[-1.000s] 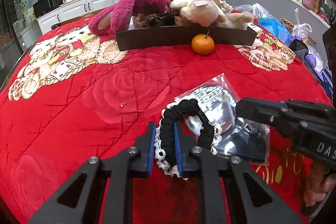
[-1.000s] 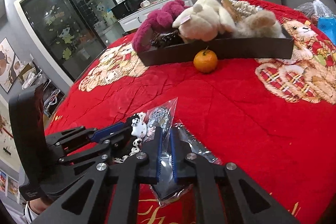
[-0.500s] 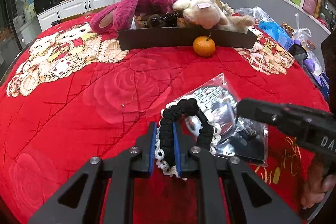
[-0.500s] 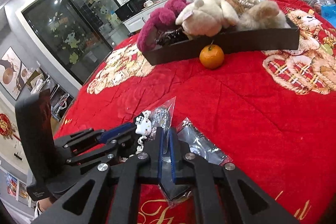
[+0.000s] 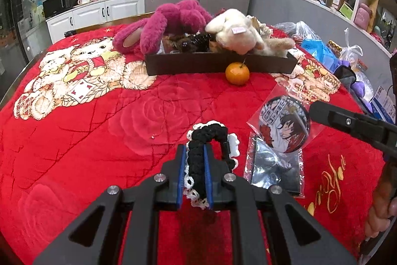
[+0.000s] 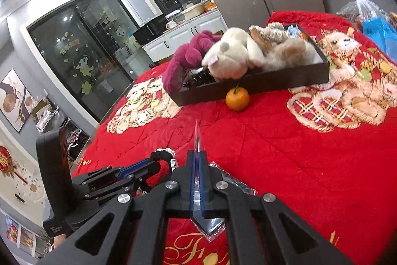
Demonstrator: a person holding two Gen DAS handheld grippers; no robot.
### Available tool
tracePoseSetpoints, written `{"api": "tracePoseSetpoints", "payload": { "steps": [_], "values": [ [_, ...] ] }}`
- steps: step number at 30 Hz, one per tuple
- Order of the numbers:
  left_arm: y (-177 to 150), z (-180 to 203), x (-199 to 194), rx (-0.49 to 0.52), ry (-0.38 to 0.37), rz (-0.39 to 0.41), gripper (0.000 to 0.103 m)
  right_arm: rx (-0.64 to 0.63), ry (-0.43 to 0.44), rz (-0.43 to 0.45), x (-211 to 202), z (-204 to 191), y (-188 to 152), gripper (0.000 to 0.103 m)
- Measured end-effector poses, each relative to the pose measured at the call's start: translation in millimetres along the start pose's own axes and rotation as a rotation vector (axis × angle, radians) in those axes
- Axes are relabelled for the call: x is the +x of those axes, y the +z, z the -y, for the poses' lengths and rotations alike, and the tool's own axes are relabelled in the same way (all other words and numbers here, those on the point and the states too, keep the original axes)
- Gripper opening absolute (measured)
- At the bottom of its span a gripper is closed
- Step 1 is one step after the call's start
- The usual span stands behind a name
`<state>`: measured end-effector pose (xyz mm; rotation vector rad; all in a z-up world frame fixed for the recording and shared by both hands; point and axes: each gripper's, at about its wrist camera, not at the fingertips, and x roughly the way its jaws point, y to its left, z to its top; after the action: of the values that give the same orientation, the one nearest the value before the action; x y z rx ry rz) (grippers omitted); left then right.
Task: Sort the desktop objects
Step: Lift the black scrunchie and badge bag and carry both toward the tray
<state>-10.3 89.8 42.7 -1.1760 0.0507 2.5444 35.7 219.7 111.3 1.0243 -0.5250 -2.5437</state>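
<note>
Left wrist shows the left gripper [image 5: 194,171] clamped on a black braided band [image 5: 207,140]; only there's the badge's [image 5: 285,127] face visible, right wrist sees it edge-on, pinched in the right gripper [image 6: 197,174].

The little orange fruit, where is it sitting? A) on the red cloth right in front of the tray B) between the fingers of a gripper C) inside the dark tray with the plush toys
A: the orange fruit rests on the red cloth just outside the dark tray's front wall, with no gripper near it.

A red quilted cover [image 5: 104,135] bears a dark tray [image 5: 218,63], an orange [image 5: 237,73] and a foil packet [image 5: 275,170].
</note>
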Motion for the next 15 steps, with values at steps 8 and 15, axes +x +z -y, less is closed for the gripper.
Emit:
{"api": "tracePoseSetpoints", "payload": {
  "steps": [8, 15],
  "values": [
    [15, 6, -20, 0.014, -0.013, 0.041, 0.014, -0.012, 0.004, 0.039, -17, -10, 12, 0.002],
    [42, 20, -36, 0.030, -0.046, 0.086, 0.014, -0.031, -0.015, 0.083, -29, -19, 34, 0.002]
  ]
}}
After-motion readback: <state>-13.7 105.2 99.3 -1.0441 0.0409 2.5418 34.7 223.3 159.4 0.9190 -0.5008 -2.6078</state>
